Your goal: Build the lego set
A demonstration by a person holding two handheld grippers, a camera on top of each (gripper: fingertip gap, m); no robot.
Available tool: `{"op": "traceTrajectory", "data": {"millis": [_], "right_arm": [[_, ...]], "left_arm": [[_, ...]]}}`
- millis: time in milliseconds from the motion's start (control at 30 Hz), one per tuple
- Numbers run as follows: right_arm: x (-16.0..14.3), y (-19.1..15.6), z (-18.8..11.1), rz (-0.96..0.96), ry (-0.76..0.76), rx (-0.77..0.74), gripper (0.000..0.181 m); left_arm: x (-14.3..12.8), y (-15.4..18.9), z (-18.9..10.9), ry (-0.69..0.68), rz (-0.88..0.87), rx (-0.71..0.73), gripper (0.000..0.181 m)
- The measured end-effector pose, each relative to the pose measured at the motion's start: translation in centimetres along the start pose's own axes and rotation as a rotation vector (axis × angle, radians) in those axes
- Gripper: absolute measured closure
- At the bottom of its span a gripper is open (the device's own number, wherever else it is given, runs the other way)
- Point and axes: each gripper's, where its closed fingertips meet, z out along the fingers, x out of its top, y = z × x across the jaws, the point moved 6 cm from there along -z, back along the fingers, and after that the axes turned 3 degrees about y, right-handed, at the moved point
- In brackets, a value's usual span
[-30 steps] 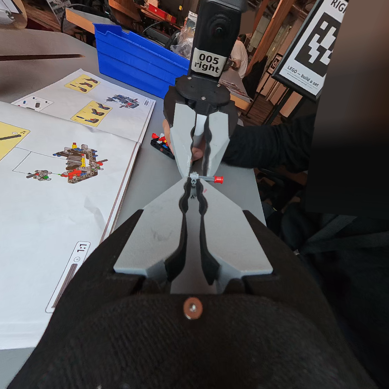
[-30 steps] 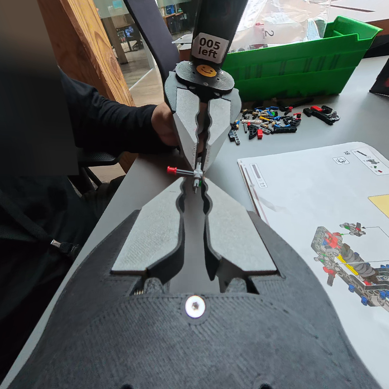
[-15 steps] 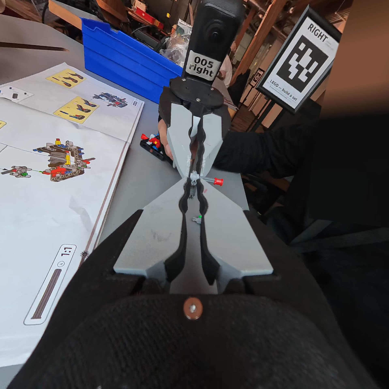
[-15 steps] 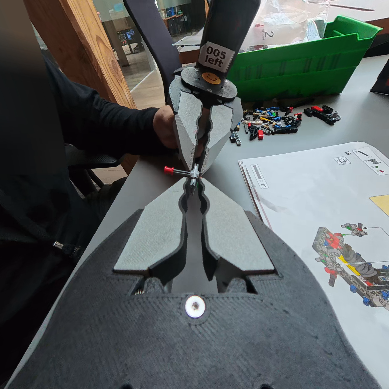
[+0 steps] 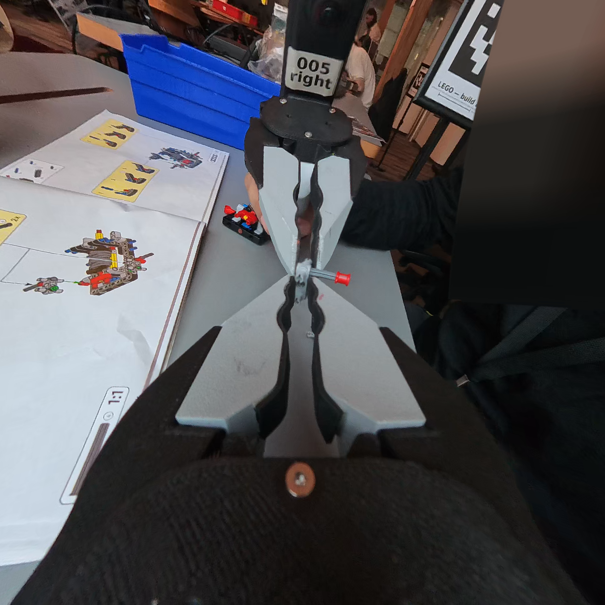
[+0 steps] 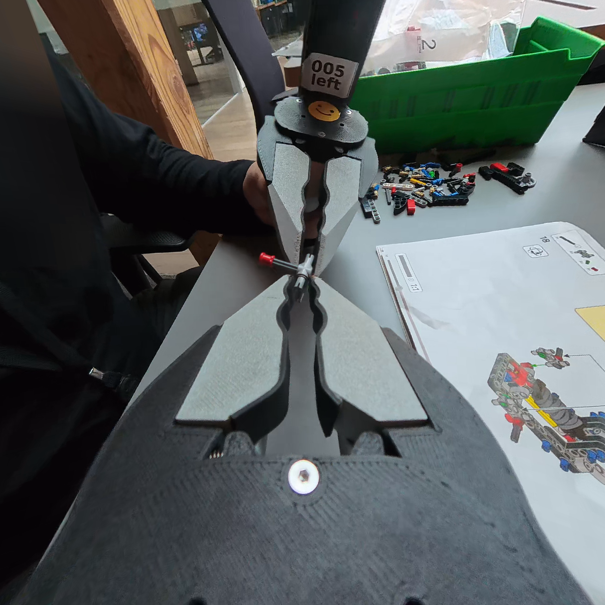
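A small grey connector (image 5: 303,273) carries a thin axle with a red end (image 5: 342,278). It hangs above the grey table (image 5: 229,268), between two grippers that meet tip to tip. My left gripper (image 5: 299,291) is shut on the connector's near end. My right gripper (image 5: 302,265) comes from the far side and is shut on the other end. In the right wrist view my right gripper (image 6: 299,289) pinches a short dark pin under the connector (image 6: 306,266), with the left gripper (image 6: 307,258) opposite. A tiny piece (image 5: 310,334) lies on the table under my left gripper.
An open instruction booklet (image 5: 82,327) covers the table to the left, behind it a blue bin (image 5: 196,91). A black and red sub-assembly (image 5: 244,222) lies by the booklet. A green bin (image 6: 458,98), loose parts (image 6: 422,190) and another sub-assembly (image 6: 507,175) lie beyond. The table edge (image 5: 397,294) is close. Left and right tips are no more than a few centimetres apart.
Both grippers stayed tip to tip on the connector. A tiny piece dropped to the table below my left gripper. The grippers shifted slightly against the background.
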Motion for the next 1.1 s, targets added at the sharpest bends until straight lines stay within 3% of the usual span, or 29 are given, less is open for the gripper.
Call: {"op": "traceTrajectory", "data": {"millis": [167, 367, 767, 933, 1100], "right_arm": [[0.2, -0.4, -0.2, -0.107, -0.006, -0.029, 0.176], [-0.4, 1.1, -0.2, 0.093, -0.002, -0.017, 0.175], [-0.8, 0.6, 0.1, -0.183, -0.086, -0.144, 0.181], [-0.5, 0.4, 0.0, -0.261, -0.084, -0.201, 0.165], [-0.4, 0.0, 0.0, -0.328, -0.102, -0.216, 0.178]], "left_arm": [[0.2, 0.4, 0.1, 0.021, 0.025, -0.004, 0.176], [0.1, -0.2, 0.0, -0.024, 0.128, 0.143, 0.177], [0.6, 0.4, -0.1, -0.013, 0.281, 0.214, 0.177], [0.3, 0.2, 0.0, -0.047, 0.347, 0.278, 0.177], [0.0, 0.4, 0.4, -0.067, 0.362, 0.261, 0.177]]}}
